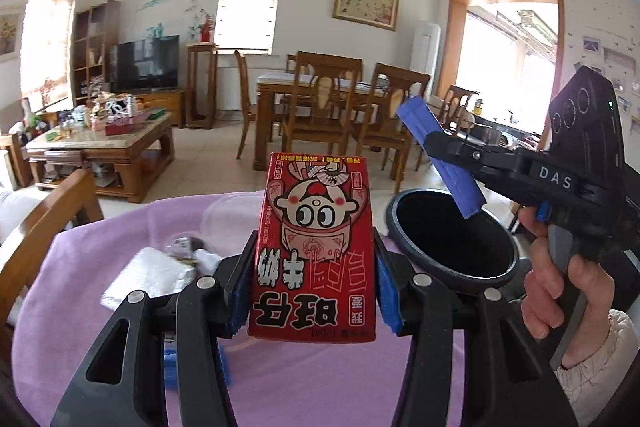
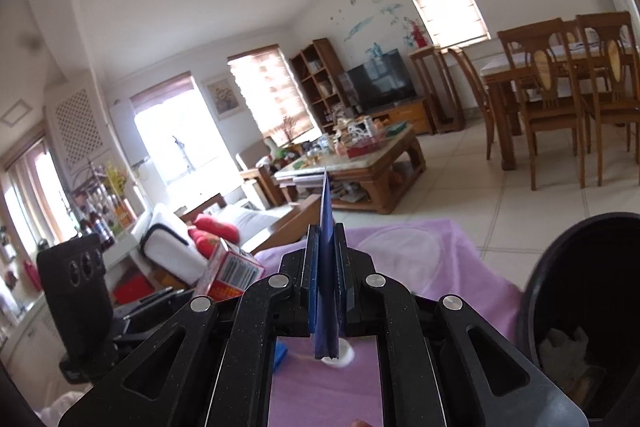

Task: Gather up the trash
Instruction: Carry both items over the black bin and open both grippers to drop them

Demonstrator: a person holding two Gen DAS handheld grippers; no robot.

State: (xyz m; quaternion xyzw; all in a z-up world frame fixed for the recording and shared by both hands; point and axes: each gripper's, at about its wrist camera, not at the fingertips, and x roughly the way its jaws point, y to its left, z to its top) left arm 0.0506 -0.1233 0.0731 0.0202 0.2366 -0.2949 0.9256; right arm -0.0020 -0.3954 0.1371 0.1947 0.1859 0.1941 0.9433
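Note:
A red drink carton [image 1: 315, 247] with a cartoon face stands upside down between the blue pads of my left gripper [image 1: 314, 267], which is shut on it above the purple cloth [image 1: 304, 383]. My right gripper [image 2: 326, 239] is shut on a thin flat blue strip [image 2: 327, 219] seen edge-on. In the left wrist view the right gripper [image 1: 434, 145] holds the blue strip [image 1: 468, 195] tilted, its lower end over the mouth of the black bin [image 1: 404, 227]. In the right wrist view the red carton [image 2: 232, 271] shows at the left.
The black bin [image 2: 536, 291] holds crumpled paper [image 2: 568, 351]. A white napkin [image 1: 148, 275], a crumpled clear wrapper [image 1: 186, 247] and a blue scrap [image 1: 172, 363] lie on the cloth. A white cap [image 2: 340, 358] lies under the right gripper. A hand [image 1: 560, 267] grips the right handle.

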